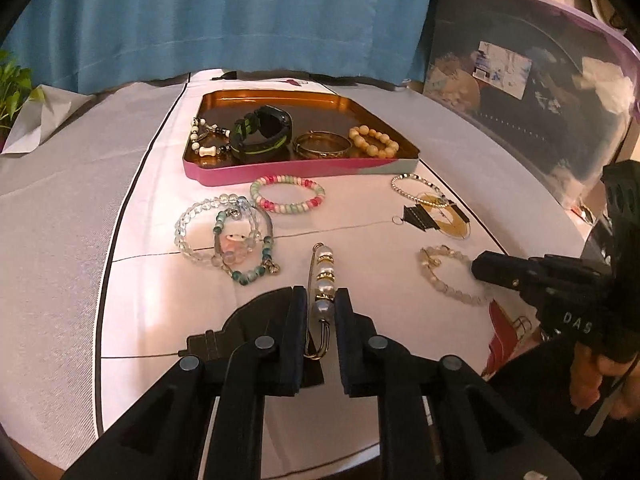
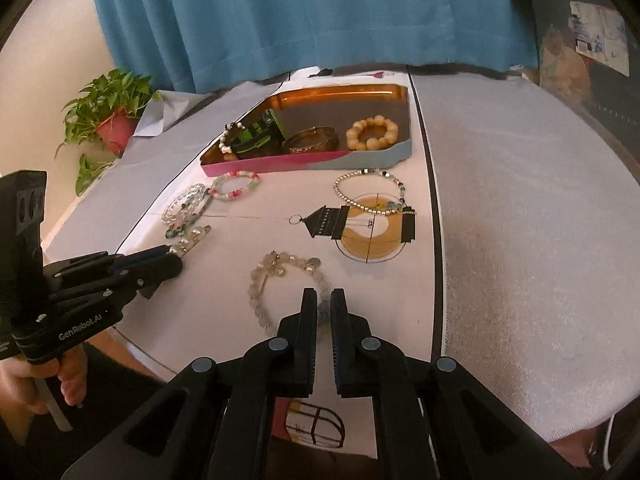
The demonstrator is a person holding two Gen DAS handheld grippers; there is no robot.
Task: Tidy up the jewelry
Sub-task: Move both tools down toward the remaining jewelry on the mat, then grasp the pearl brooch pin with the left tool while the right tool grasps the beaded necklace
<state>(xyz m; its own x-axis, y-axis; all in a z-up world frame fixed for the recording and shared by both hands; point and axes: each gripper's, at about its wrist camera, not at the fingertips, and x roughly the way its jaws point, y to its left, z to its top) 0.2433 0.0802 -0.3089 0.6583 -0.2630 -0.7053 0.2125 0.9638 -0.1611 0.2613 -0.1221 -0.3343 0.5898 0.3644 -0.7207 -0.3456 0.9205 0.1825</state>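
Grippers | your left gripper (image 1: pixel 320 300) is clamped on pearl pin (image 1: pixel 323 276) | your right gripper (image 2: pixel 324 300) is clamped on pale bead bracelet (image 2: pixel 262 296) | tray (image 1: pixel 280 168) at 12 o'clock.

A blue curtain (image 1: pixel 224 20) hangs behind the table (image 2: pixel 520 240), which is covered in white cloth with a printed runner (image 2: pixel 248 280) down its middle, edged by a dark stripe. The runner bears a drawn lantern (image 2: pixel 326 222) beside a gold crescent (image 2: pixel 372 236). At the far left corner a green potted plant (image 2: pixel 108 108) stands in a red pot, next to crumpled white paper (image 1: pixel 36 120). To the right sits a clear storage bin (image 1: pixel 532 92) with a purple lid, full of clutter.
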